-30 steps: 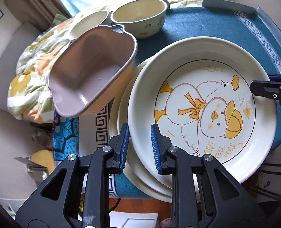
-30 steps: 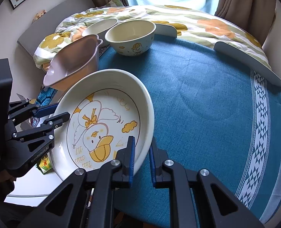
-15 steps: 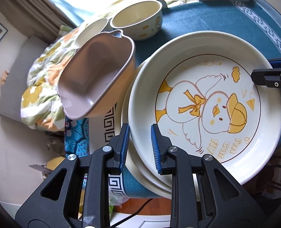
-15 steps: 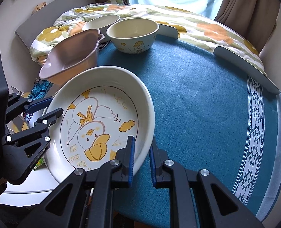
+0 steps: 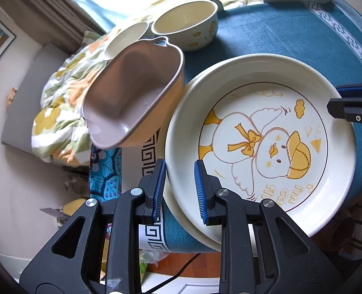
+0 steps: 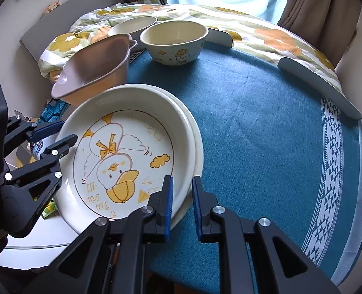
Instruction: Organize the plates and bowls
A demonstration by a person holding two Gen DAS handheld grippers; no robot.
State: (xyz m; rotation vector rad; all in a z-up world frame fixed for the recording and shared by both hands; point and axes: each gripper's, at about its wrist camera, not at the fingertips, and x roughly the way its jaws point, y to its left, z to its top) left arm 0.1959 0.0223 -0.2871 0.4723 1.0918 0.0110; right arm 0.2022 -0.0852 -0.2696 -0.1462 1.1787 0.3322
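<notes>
A cream plate with a yellow duck drawing is gripped by opposite rims. My left gripper is shut on its near-left rim and shows at the left of the right wrist view. On the opposite rim my right gripper is shut, and it shows at the right edge of the left wrist view. The duck plate sits just over a second cream plate at the table's edge. I cannot tell whether they touch.
A pinkish-beige handled bowl tilts at the table's left edge beside the plates. A cream duck bowl and a smaller cream bowl stand behind. Blue tablecloth stretches right; a flowered quilt lies beyond.
The duck plate has tipped flatter and come down over the plate beneath, whose rim now shows in the right wrist view. Both grippers stay clamped on it.
</notes>
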